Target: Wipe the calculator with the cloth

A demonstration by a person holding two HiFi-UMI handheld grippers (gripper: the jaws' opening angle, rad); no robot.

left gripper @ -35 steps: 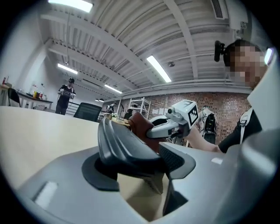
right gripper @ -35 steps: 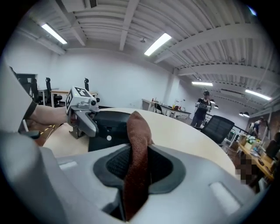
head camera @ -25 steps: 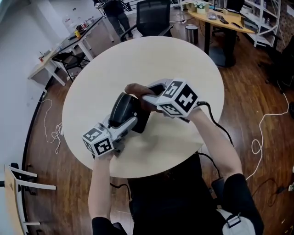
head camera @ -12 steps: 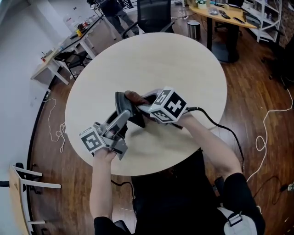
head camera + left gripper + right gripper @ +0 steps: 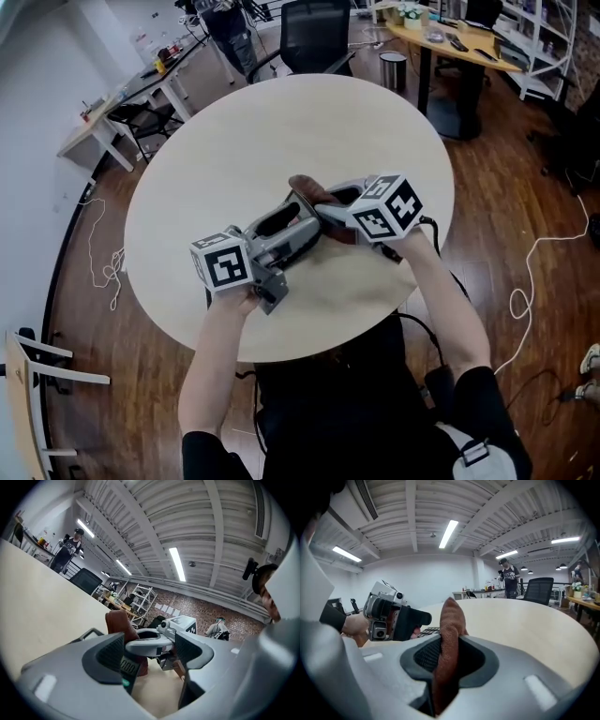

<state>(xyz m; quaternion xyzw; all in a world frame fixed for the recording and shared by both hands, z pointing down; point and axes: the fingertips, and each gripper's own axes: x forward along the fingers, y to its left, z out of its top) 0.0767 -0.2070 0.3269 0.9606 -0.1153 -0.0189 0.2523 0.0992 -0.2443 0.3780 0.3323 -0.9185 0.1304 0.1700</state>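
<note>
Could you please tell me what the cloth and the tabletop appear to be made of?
The cloth looks like soft brown fabric, matte and slightly fuzzy; it creases where the right tongs pinch it. The tabletop is probably laminate or painted board: smooth, even pale beige, with no visible grain.

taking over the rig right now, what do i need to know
Left gripper: jaws wide apart, just been opening. The calculator sits between them beside one pad, with the other pad clear of it.
Right gripper: jaws shut on the brown cloth, which sticks up past them.
Both grippers meet over the round table.
Done: the cloth is gripped and brought up to the calculator. How much wiping is done cannot be told.
Left: probably steady the calculator again, then wipe it.
</note>
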